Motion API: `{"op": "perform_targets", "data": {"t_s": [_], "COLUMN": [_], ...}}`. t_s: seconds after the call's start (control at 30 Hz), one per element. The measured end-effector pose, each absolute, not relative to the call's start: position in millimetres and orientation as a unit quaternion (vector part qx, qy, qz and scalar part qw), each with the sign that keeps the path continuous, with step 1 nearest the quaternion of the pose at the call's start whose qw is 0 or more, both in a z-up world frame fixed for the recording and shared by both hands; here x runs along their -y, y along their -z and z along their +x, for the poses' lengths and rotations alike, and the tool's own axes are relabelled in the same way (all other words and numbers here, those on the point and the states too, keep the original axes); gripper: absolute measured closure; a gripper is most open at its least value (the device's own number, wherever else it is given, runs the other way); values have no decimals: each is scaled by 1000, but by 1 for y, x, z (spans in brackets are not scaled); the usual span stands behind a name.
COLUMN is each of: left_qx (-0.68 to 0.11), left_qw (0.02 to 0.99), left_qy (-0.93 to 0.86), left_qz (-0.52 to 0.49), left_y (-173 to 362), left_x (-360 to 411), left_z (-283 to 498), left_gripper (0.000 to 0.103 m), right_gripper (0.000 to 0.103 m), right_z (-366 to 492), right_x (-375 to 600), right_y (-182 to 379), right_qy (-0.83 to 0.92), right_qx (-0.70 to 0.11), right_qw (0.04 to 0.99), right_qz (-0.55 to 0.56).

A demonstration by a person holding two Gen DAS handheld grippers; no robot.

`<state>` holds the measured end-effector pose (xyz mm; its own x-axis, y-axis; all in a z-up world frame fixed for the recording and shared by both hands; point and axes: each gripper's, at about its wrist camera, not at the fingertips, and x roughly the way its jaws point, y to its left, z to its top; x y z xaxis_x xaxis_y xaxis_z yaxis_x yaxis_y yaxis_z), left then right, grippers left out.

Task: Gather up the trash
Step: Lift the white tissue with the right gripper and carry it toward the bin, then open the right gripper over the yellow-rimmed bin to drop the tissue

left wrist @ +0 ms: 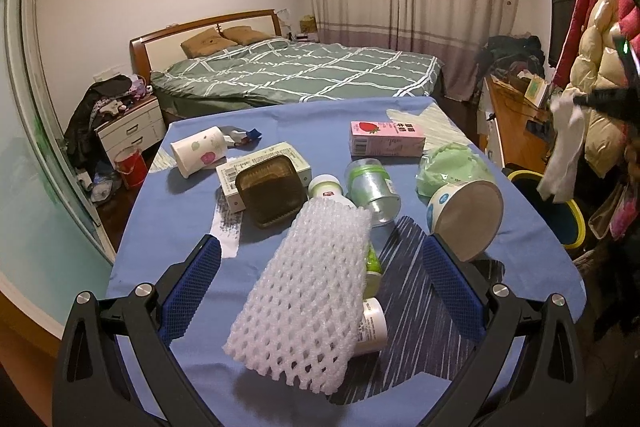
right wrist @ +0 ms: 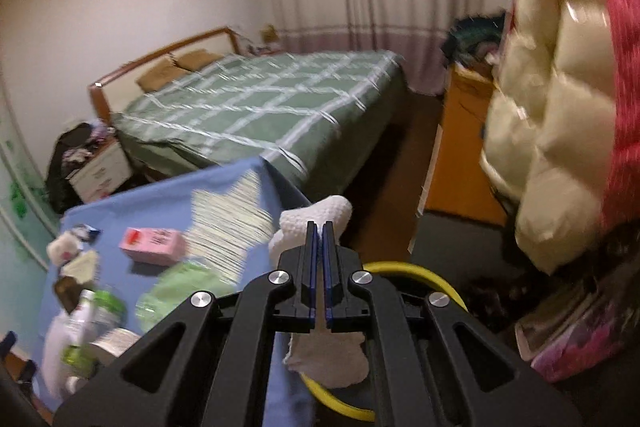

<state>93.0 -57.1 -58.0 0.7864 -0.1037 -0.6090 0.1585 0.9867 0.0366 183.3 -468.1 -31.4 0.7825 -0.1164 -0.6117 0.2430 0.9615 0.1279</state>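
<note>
The right gripper [right wrist: 319, 227] is pinching a limp white tissue [right wrist: 316, 213] tight, dangling it over the yellow-rimmed bin [right wrist: 440, 277] at six o'clock. The left gripper [left wrist: 320, 259] is gaping wide around a foam net [left wrist: 304, 287], light and squashy, probably best taken across its middle.

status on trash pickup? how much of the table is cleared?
Done: nothing that can be confirmed; the bin's inside is not visible. In hand: the right gripper is shut on a white paper towel, above the yellow-rimmed bin beside the table. The left gripper is open over the white foam net. Left: pink carton, paper cup, clear jar, brown tray, green bag, round tub.
</note>
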Motion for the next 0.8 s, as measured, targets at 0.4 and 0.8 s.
{"op": "perform_targets", "data": {"t_s": [0.4,0.8], "left_qx": [-343,-356], "left_qw": [936,922], "left_qy": [58,135], "left_qz": [52,67], "left_y": [74,82], "left_x": [62,89], "left_z": [102,87], "left_gripper": [4,4], "right_gripper": [63,57], "right_z": [183,158], "right_x": [496,455], "right_y": [101,106], "right_qy": [133,80], "right_qx": [-372,-367], "right_qw": [910,916], "right_qz": [126,138]}}
